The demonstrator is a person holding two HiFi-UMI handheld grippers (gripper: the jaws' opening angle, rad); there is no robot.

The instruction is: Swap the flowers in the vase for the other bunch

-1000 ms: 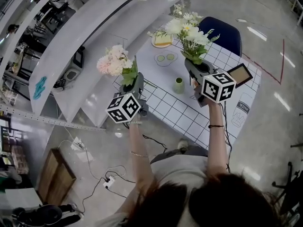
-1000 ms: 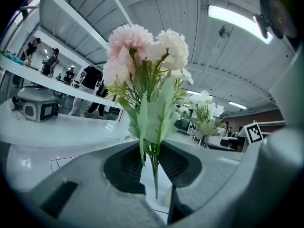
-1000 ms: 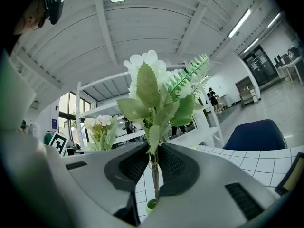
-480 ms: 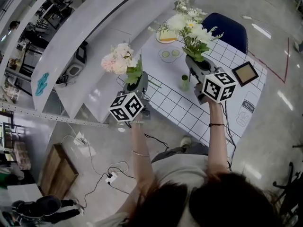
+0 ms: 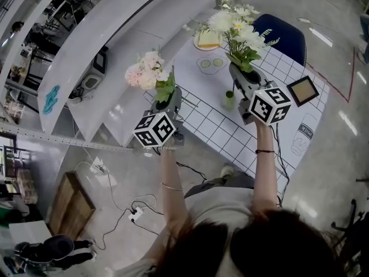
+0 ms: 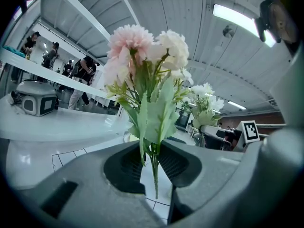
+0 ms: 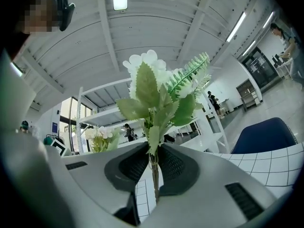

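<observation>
Hovering over the gridded counter (image 5: pixel 214 136), both bunches are held up by their stems: the pink bunch (image 5: pixel 144 74) is clamped in the left tongs (image 5: pixel 164 104), the white bunch (image 5: pixel 236 29) in the right tongs (image 5: pixel 243 78). The small green vase (image 5: pixel 230 100) stands on the counter, apparently emptied. Half done, it seems; one bunch is yet to be planted.

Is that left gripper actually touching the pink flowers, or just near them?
Touching. The left gripper view shows the left gripper with its jaws closed from both sides on the stems of the pink flowers, no gap.
</observation>
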